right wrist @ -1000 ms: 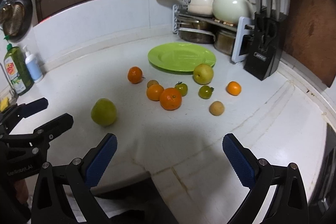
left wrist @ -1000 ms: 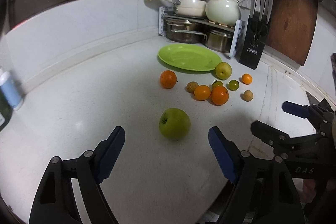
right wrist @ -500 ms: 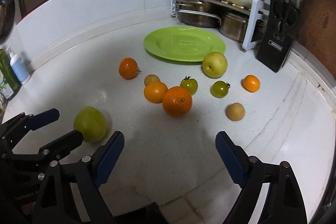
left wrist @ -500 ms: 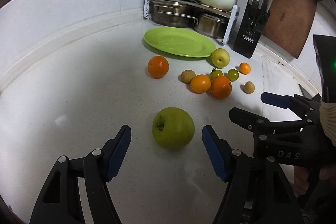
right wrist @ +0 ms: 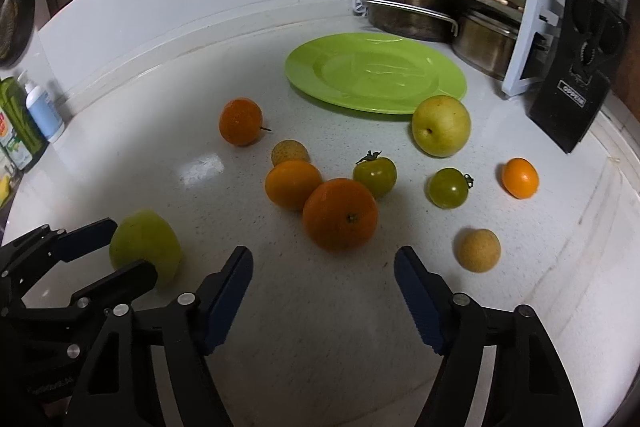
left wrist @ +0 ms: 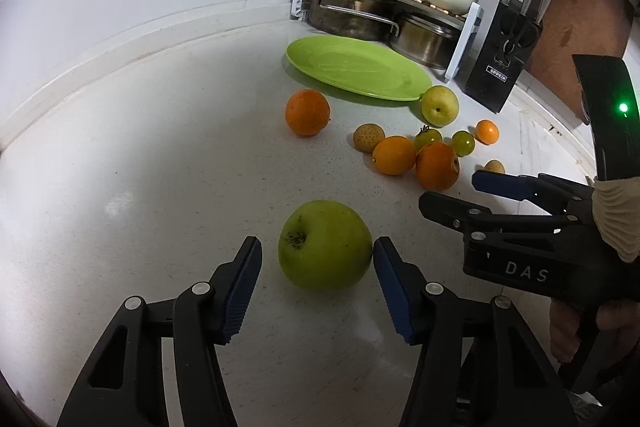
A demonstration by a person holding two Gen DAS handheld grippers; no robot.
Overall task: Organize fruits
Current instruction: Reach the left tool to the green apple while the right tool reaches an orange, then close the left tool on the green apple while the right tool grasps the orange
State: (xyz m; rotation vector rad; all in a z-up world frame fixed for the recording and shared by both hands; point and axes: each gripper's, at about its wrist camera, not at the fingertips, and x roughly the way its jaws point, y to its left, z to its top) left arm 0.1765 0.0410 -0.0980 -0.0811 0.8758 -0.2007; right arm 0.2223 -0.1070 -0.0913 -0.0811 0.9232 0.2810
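Bracketing the green apple (left wrist: 325,245) with the left gripper (left wrist: 317,259), jaws spread just wider than the fruit: right pad looking to be touching or nearly touching its side, left pad (left wrist: 244,277) standing a little apart. Not yet gripping, judging by that gap. Sitting on the white countertop (left wrist: 140,167), well short of the lime-green plate (left wrist: 358,69) at the back. Turning its stem dimple toward the left pad and slightly up, so lying on its side with the core axis running roughly across, from pad to pad; otherwise near round, with no real long axis.

Hovering alongside with the right gripper (right wrist: 323,291), jaws wide and holding nothing, aiming at the large orange (right wrist: 340,214) just ahead.

Working the pick-up stage, probably the first fruit of many, since the plate is carrying nothing. Calling next for closing the left jaws squarely on the apple's widest part, gently enough to avoid squirting it forward, then lifting and carrying over the cluster of oranges and green tomatoes (left wrist: 428,137) to the plate.
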